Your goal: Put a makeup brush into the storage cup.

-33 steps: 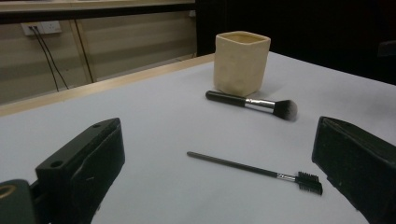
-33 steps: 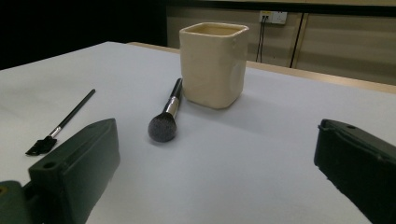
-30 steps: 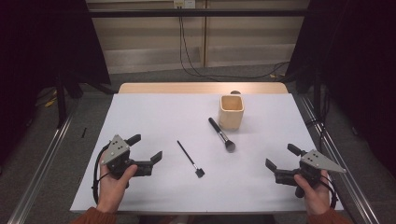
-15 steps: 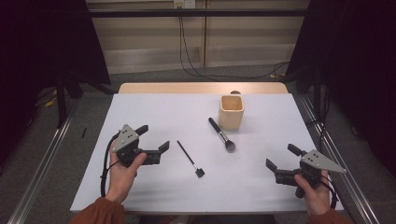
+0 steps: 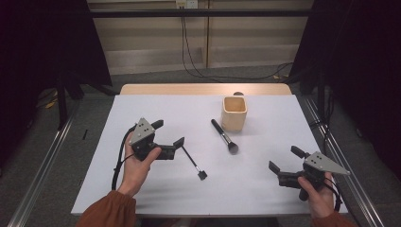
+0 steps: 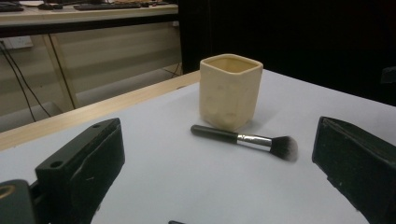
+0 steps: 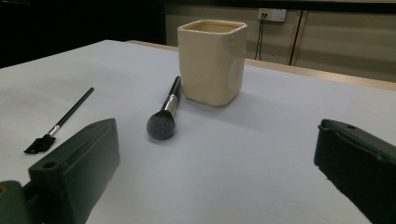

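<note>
Early stage, nothing grasped yet. Left gripper (image 5: 169, 141), jaws spread and empty, close beside handle end of thin brush (image 5: 192, 162) on counter (image 5: 265, 189). Powder brush (image 5: 225, 135) flat just beside empty cup (image 5: 234, 113). Right gripper (image 5: 283, 163), jaws spread, idle near counter edge. Judged left to do: pick up both brushes, likely into cup.

Lab/test rig: black curtains (image 5: 42, 42), floor rails (image 5: 42, 175), wall cables (image 5: 189, 52).
</note>
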### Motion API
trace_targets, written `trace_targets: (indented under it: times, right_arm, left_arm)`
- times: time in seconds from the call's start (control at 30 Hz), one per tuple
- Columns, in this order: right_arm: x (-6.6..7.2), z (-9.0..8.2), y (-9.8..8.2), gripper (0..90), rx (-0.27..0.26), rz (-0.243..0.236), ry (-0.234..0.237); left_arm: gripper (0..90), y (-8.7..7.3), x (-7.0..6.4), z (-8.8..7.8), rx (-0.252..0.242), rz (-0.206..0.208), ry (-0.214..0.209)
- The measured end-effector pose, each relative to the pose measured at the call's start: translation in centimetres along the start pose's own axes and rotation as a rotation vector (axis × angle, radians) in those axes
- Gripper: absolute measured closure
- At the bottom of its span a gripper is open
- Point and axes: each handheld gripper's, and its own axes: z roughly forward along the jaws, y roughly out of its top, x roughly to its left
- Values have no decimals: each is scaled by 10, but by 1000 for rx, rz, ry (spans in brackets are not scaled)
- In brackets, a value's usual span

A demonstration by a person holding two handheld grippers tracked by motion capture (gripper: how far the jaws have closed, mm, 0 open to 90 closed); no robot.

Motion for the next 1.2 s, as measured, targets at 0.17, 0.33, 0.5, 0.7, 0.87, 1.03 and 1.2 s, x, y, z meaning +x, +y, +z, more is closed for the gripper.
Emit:
trace_targets:
  times: [0.17, 0.33, 0.5, 0.7, 0.87, 1.03, 1.2]
  right_arm:
    - [0, 0, 0, 0, 0, 4, -3]
    - [0, 0, 0, 0, 1, 4, -2]
    - [0, 0, 0, 0, 2, 4, -1]
    - [0, 1, 0, 0, 3, 3, -1]
    - [0, 1, 0, 0, 6, -1, 1]
    - [0, 1, 0, 0, 6, 1, 3]
    - [0, 1, 0, 0, 6, -1, 3]
  left_arm:
    - [24, 1, 3, 11, 18, -5, -6]
    - [25, 3, 7, 18, 33, -16, -26]
    - [24, 3, 12, 28, 34, -28, -26]
    - [24, 0, 19, 39, 59, -32, -10]
    - [22, 4, 23, 47, 63, -31, -8]
    - [22, 6, 25, 56, 67, -30, -16]
    - [22, 13, 26, 66, 78, -24, -26]
